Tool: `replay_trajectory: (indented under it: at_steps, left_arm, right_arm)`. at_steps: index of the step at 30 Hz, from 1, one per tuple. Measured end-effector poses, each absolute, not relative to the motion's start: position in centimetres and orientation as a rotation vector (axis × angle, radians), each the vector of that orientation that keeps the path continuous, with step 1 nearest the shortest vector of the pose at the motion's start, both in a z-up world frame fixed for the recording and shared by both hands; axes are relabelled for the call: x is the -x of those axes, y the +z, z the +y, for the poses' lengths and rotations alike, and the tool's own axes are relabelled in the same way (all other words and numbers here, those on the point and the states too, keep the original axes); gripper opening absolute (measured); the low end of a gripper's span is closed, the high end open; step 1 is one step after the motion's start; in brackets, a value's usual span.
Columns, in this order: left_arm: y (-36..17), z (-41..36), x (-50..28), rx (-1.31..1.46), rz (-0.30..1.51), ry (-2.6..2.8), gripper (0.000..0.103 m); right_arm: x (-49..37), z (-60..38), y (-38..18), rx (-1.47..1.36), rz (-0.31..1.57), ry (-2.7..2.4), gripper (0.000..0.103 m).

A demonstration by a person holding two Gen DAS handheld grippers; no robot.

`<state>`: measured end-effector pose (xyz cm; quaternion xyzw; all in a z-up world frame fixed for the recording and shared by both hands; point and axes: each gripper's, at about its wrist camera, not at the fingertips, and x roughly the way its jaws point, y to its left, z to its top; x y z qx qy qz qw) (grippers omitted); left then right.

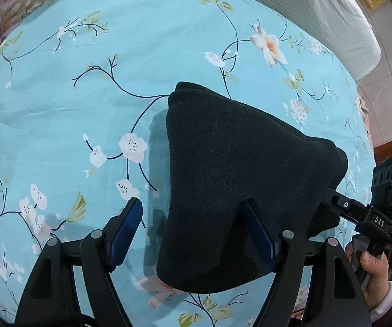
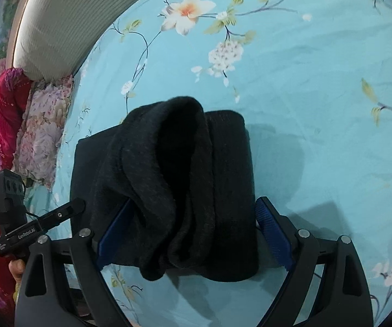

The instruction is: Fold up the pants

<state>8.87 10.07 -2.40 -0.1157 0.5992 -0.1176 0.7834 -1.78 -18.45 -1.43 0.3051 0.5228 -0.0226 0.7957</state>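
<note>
The dark charcoal pants (image 1: 231,169) are folded into a thick bundle and held above a light blue floral bedsheet (image 1: 73,109). My left gripper (image 1: 193,226) is wide open; the bundle drapes over its right blue pad (image 1: 258,234) while the left pad (image 1: 126,231) is bare. In the right wrist view the pants (image 2: 174,179) hang between the wide-apart blue pads (image 2: 273,234) of my right gripper (image 2: 193,231), which is open around the bundle. The right gripper's body (image 1: 370,218) shows at the pants' right edge in the left wrist view.
A ribbed white headboard (image 1: 332,13) borders the bed at the top right. Floral pillows (image 2: 43,130) and a red patterned cloth (image 2: 5,109) lie at the bed's edge. The left gripper's body (image 2: 21,218) shows at lower left in the right wrist view.
</note>
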Motion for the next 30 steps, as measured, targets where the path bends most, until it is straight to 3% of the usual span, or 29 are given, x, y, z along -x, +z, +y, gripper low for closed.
replay_trajectory:
  at_steps: [1,3,5,8,18,23,24,30]
  left_arm:
    - [-2.4,10.0,-8.9,0.248,1.295,-0.254,0.077]
    - [-2.4,9.9,-9.0,0.248,1.299,-0.255,0.078]
    - [-2.4,9.7,-9.1,0.249,1.304,-0.26,0.078]
    - [-2.5,9.2,-9.3,0.242,1.31,-0.269,0.08]
    - [-5.3,9.3,-10.2,0.317,1.342,-0.288,0.081]
    - [-6.7,9.5,-10.7,0.379,1.354,-0.326,0.066]
    - [-6.8,9.4,-10.8,0.39,1.355,-0.345,0.057]
    - [-5.8,8.8,-10.6,0.37,1.335,-0.359,0.041]
  right_arm:
    - [1.9,-18.5,-1.5,-0.668,1.119,-0.045,0.089]
    - [2.1,-18.5,-1.5,-0.666,1.108,-0.03,0.068]
    - [2.5,-19.1,-1.6,-0.671,1.104,-0.019,0.055]
    - [3.2,-20.5,-2.1,-0.737,1.085,0.02,0.046]
    - [3.7,-21.3,-2.8,-0.791,1.062,0.095,0.045]
    - [3.9,-21.4,-2.9,-0.776,1.056,0.102,0.046]
    - [3.9,-21.4,-2.9,-0.773,1.055,0.103,0.046]
    - [3.9,-21.0,-2.6,-0.745,1.055,0.102,0.046]
